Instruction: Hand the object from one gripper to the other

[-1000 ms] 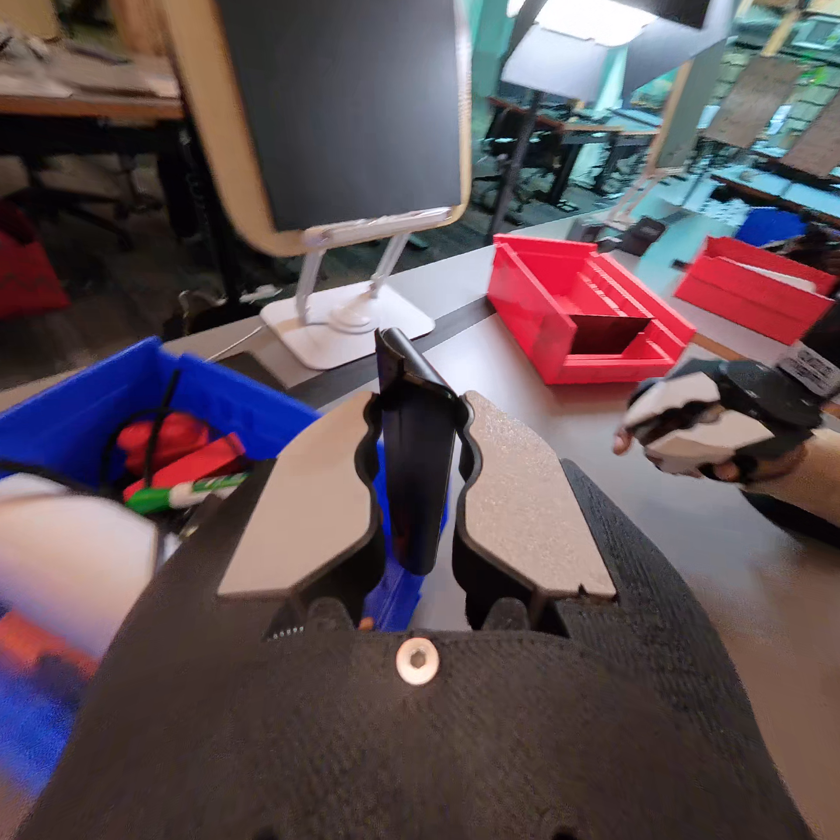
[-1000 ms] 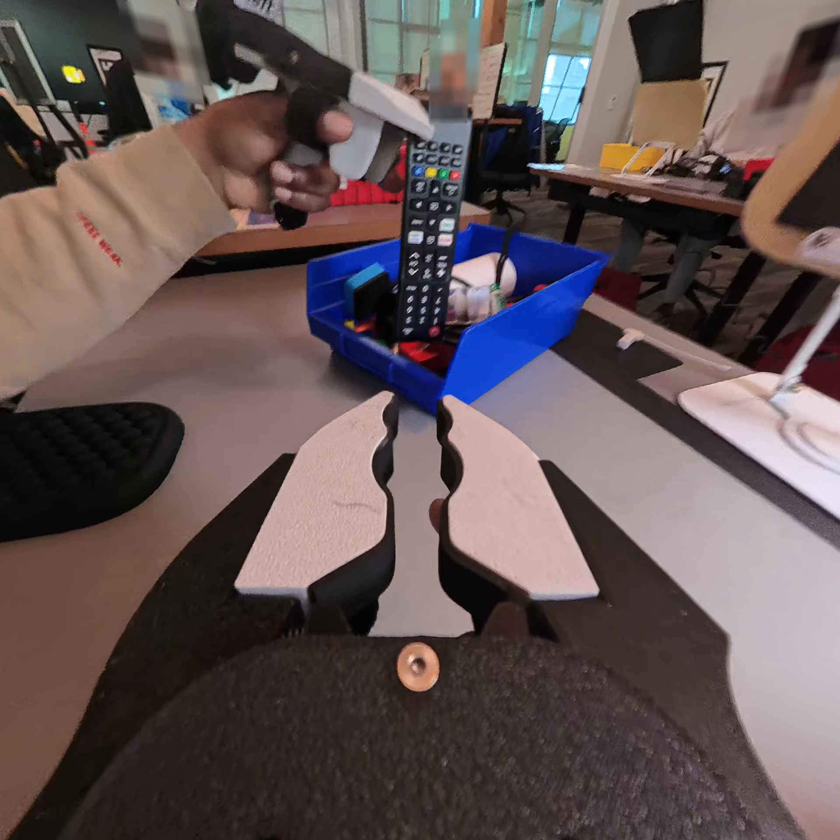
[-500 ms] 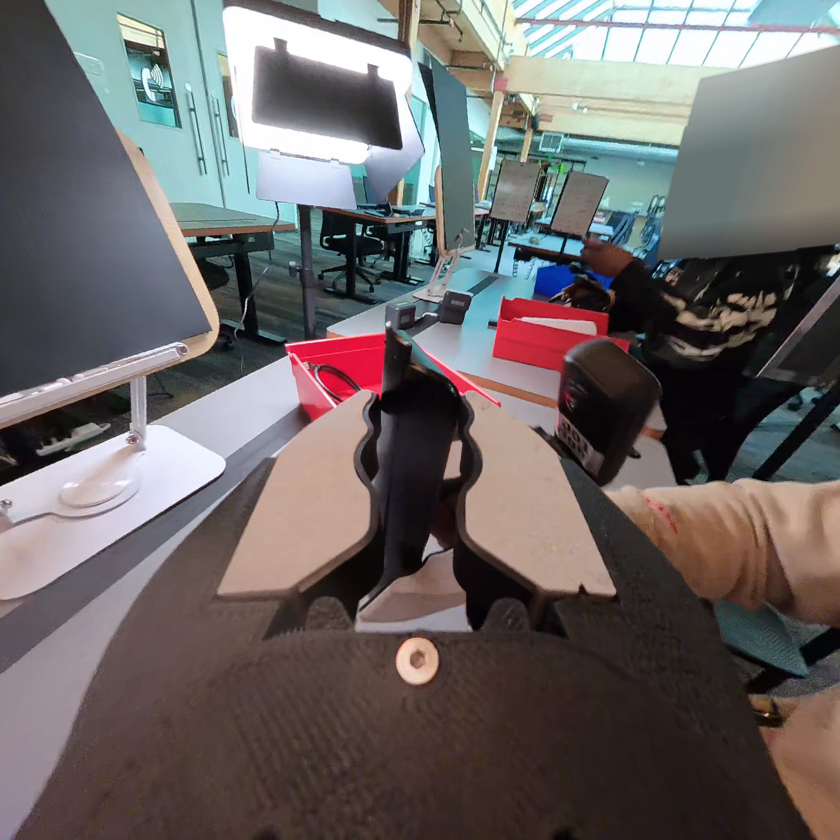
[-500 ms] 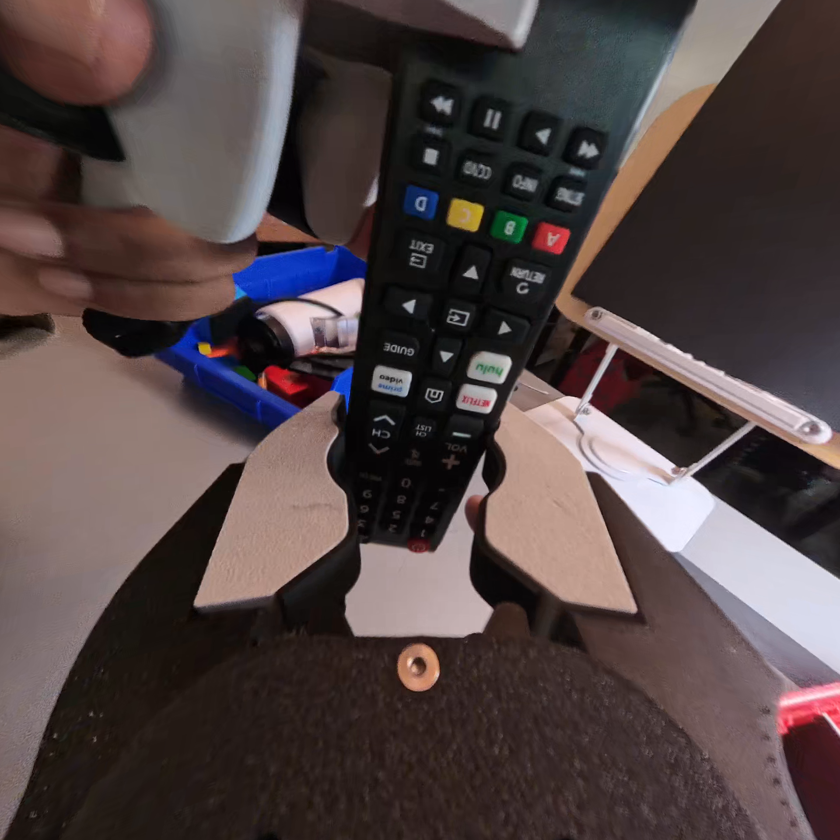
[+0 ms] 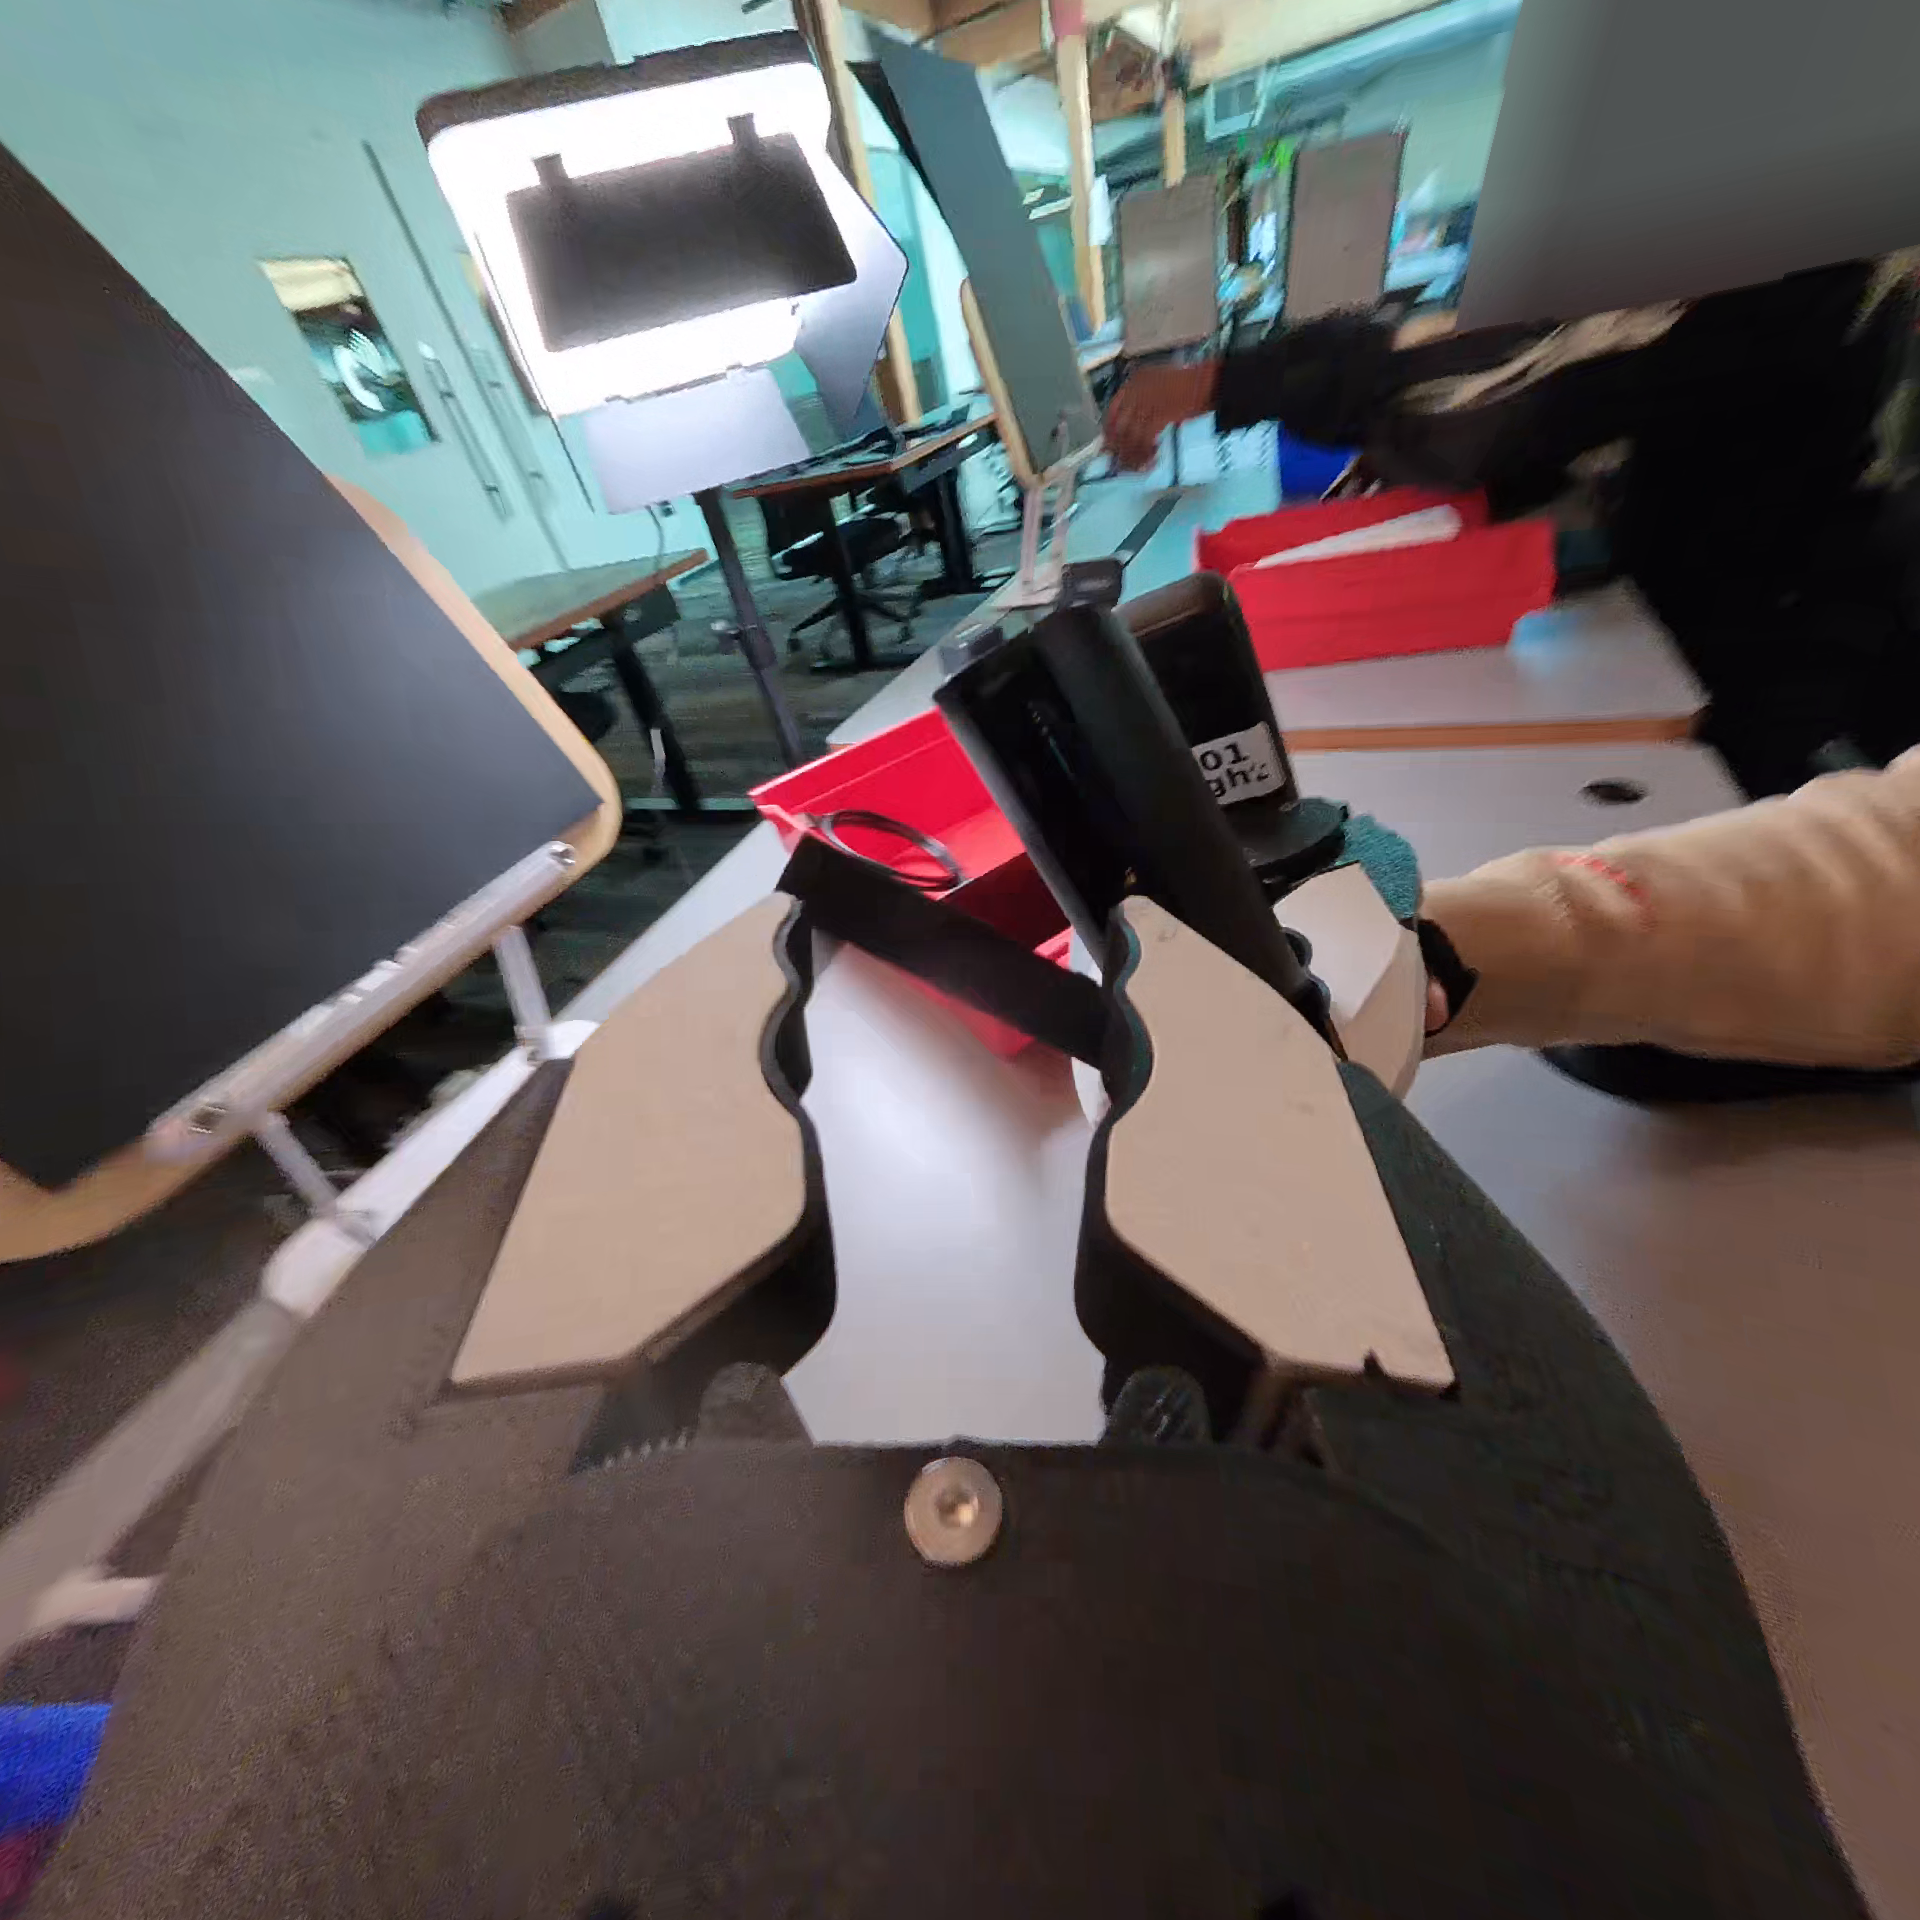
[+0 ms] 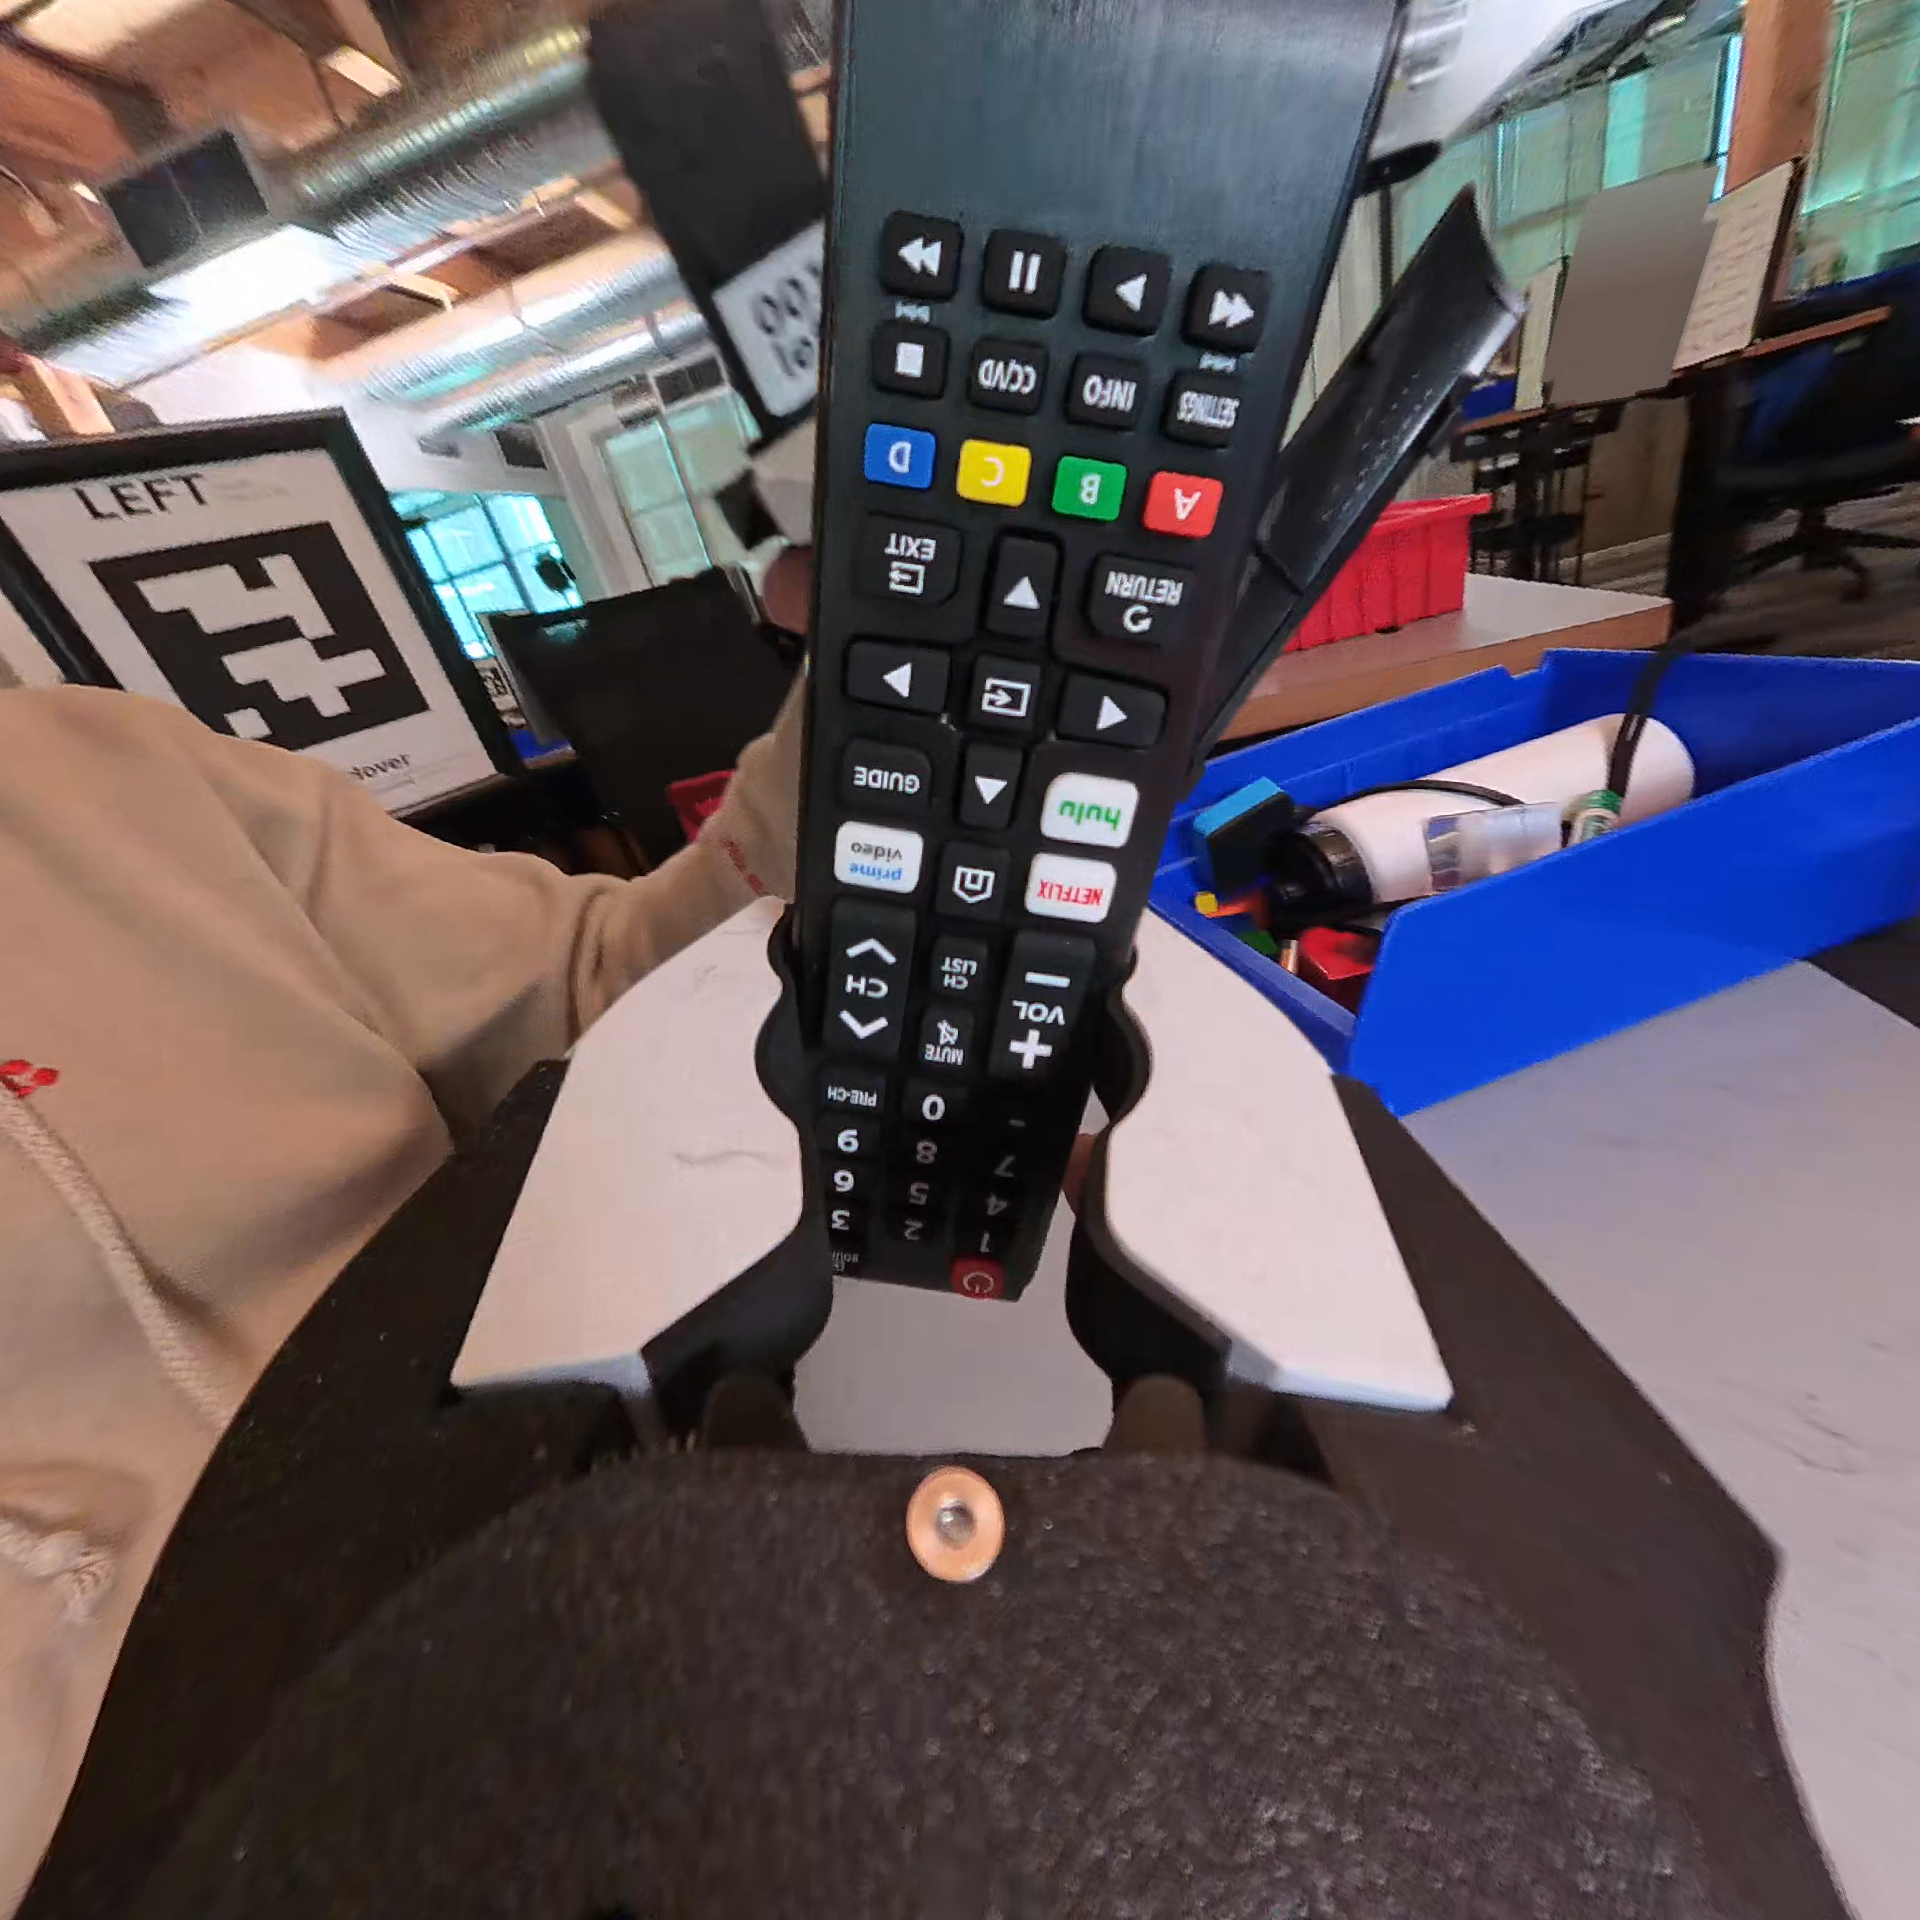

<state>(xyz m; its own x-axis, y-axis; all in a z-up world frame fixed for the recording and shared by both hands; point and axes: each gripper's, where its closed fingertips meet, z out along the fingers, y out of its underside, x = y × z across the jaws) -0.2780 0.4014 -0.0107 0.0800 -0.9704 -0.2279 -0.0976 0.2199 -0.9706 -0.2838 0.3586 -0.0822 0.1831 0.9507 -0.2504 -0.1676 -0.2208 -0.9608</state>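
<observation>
A black remote control [image 6: 1018, 623] with coloured buttons stands upright. My right gripper [image 6: 956, 956] is shut on its lower end, one white finger on each side edge. In the left wrist view the remote's plain black back [image 5: 1091, 790] shows just beyond my right fingertip, with the right gripper's white finger [image 5: 1361, 966] and a beige sleeve [image 5: 1662, 935] behind it. My left gripper [image 5: 956, 925] is open and empty, jaws wide apart, and the remote is outside them. One black finger of the left gripper [image 6: 1371, 416] shows beside the remote in the right wrist view.
A blue bin [image 6: 1662, 935] of mixed items sits on the grey table [image 5: 1662, 1247]. A red bin [image 5: 914, 810] lies ahead of the left gripper and another [image 5: 1382, 592] farther back. A dark board on a white stand [image 5: 208, 727] is on the left. A person in dark clothes [image 5: 1662, 416] is at the back right. About 9 cm separates my left fingertips from my right.
My left gripper has opened and let go of the remote, which now sits to its right. My right gripper has closed on the remote's lower end and holds it.
</observation>
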